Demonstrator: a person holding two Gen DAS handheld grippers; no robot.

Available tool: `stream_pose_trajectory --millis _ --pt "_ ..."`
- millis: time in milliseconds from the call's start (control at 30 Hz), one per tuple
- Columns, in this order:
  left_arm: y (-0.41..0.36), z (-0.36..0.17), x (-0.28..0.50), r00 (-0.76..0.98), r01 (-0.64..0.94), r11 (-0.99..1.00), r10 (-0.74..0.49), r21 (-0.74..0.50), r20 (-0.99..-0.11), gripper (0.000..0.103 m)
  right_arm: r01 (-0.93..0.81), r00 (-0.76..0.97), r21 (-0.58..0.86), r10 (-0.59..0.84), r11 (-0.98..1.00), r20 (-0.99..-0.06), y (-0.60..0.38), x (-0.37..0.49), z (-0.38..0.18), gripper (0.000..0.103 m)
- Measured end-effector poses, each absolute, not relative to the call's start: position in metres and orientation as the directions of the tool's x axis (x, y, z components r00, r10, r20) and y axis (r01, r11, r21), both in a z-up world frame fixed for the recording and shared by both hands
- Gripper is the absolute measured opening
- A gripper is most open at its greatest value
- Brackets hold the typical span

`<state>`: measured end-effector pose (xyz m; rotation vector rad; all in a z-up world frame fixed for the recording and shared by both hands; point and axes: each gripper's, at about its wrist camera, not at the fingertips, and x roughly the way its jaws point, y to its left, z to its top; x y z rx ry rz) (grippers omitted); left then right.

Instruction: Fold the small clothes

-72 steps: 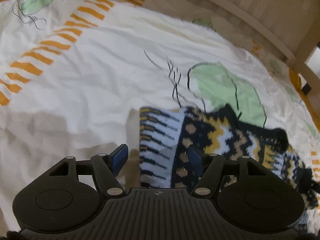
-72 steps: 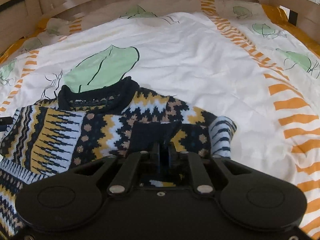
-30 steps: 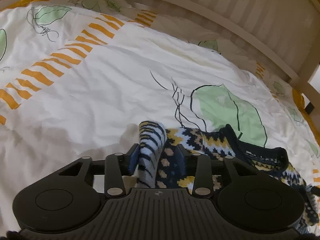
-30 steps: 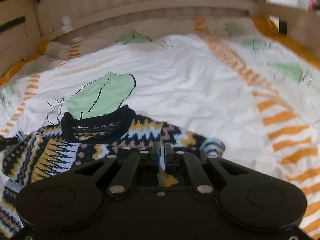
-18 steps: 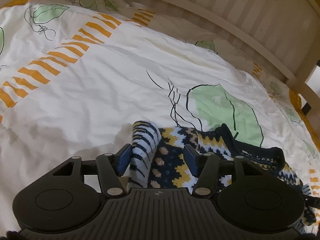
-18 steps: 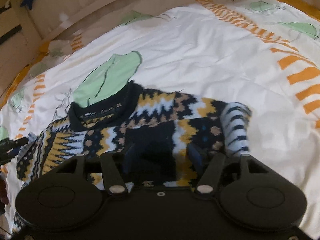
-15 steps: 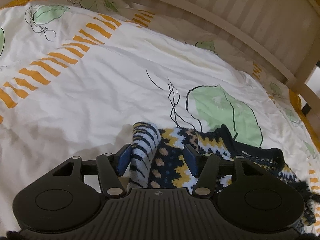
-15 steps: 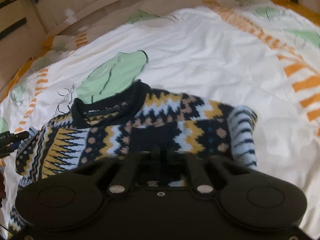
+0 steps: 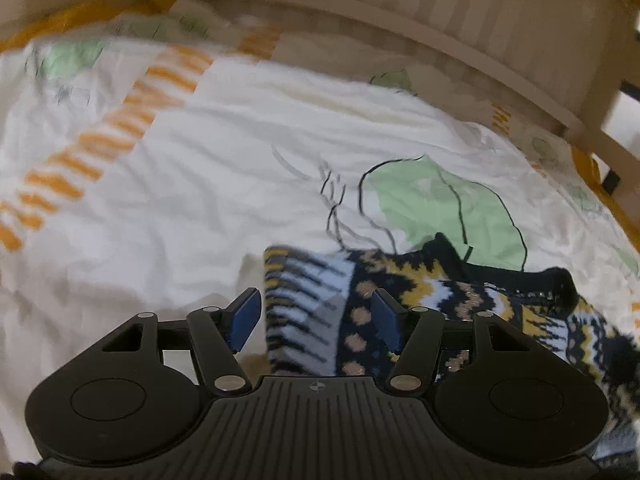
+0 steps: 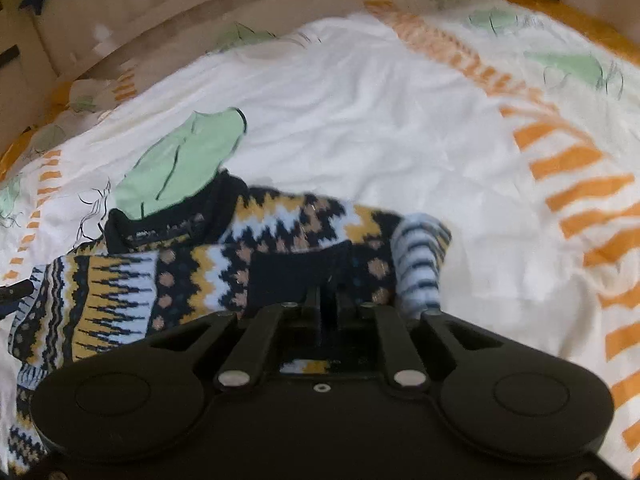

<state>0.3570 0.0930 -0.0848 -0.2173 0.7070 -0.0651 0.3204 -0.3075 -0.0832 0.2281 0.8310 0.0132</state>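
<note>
Left wrist view — blurred, worst at upper left. One patterned sweater (image 9: 400, 292) lies on the bed sheet (image 9: 200, 184), at lower right; its right part runs out of the picture and its near edge is hidden behind the tool body. The left hand-held gripper (image 9: 316, 316) stands with its jaws apart and opening; the striped sleeve end lies between the two blue pads (image 9: 244, 316), and the left pad shows a gap to the knit. Whether the right pad touches, cannot tell. One wooden bed rail (image 9: 440, 32) curves across the top.

Right wrist view — also soft. The same sweater (image 10: 200, 264) spreads from lower left to centre on the sheet (image 10: 380, 120), dark collar toward the one large green leaf print (image 10: 180, 164); its lower left part is cut off by the frame and the tool. The right hand-held gripper (image 10: 328, 300) has its jaws narrow, opening slightly, with dark knit between them — the fingertips are sunk in the fabric, so the contact itself is hard to make out. One striped cuff (image 10: 420, 264) stands bunched just right of the fingers. At the far left edge, a dark tip, too small to identify.
</note>
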Motion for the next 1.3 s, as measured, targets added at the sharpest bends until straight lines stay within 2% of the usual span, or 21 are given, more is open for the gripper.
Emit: stream_pose_trajectory --millis 67,100,200,300,567,667,700,733,767,833,933,1000,1133,1300 --pt "0.082 -0.08 0.354 0.78 0.035 0.983 -0.139 -0.179 -0.61 0.059 0.036 0.717 0.163 0.088 0.986 -0.691 -0.299 0.316 -0.076 0.055" --pt "0.076 -0.078 0.352 0.786 0.065 0.984 -0.153 -0.166 -0.598 0.06 0.0 0.737 0.14 0.095 0.99 -0.669 -0.293 0.313 -0.073 0.06" --pt "0.062 -0.073 0.348 0.792 0.145 0.977 -0.209 -0.156 -0.573 0.062 -0.056 0.742 0.09 0.101 0.994 -0.663 -0.279 0.315 -0.071 0.061" --pt "0.049 -0.07 0.341 0.792 0.218 0.967 -0.255 -0.133 -0.554 0.063 -0.033 0.715 0.078 0.078 0.996 -0.695 -0.278 0.321 -0.08 0.061" --pt "0.015 -0.069 0.322 0.767 0.384 0.922 -0.351 -0.053 -0.537 0.063 0.057 0.677 0.122 0.052 0.991 -0.734 -0.295 0.324 -0.089 0.061" --pt "0.008 -0.068 0.316 0.758 0.416 0.908 -0.379 -0.053 -0.531 0.063 0.048 0.674 0.167 0.092 0.985 -0.733 -0.299 0.324 -0.09 0.061" --pt "0.006 -0.068 0.314 0.753 0.427 0.902 -0.39 -0.057 -0.531 0.063 0.04 0.663 0.202 0.125 0.978 -0.738 -0.3 0.325 -0.092 0.06" --pt "0.003 -0.067 0.311 0.746 0.443 0.895 -0.405 -0.061 -0.529 0.063 0.037 0.65 0.226 0.149 0.973 -0.745 -0.301 0.326 -0.095 0.046" --pt "0.0 -0.066 0.307 0.74 0.459 0.886 -0.421 -0.063 -0.524 0.063 0.039 0.642 0.231 0.153 0.972 -0.752 -0.3 0.326 -0.098 0.013" --pt "-0.006 -0.063 0.298 0.728 0.502 0.863 -0.461 -0.064 -0.507 0.063 0.042 0.653 0.237 0.153 0.971 -0.742 -0.302 0.325 -0.097 0.011" --pt "-0.017 -0.059 0.282 0.7 0.576 0.814 -0.535 -0.068 -0.474 0.063 0.068 0.669 0.427 0.276 0.902 -0.69 -0.313 0.322 -0.076 0.011" --pt "-0.028 -0.058 0.269 0.654 0.648 0.759 -0.6 -0.067 -0.46 0.063 0.042 0.691 0.502 0.338 0.864 -0.639 -0.31 0.321 -0.048 0.011" --pt "-0.054 -0.064 0.243 0.562 0.766 0.643 -0.679 -0.013 -0.473 0.064 -0.074 0.716 0.552 0.43 0.831 -0.551 -0.284 0.333 0.019 0.011" --pt "-0.077 -0.076 0.226 0.543 0.805 0.59 -0.683 0.07 -0.489 0.064 -0.237 0.701 0.578 0.549 0.781 -0.455 -0.231 0.354 0.096 0.011"
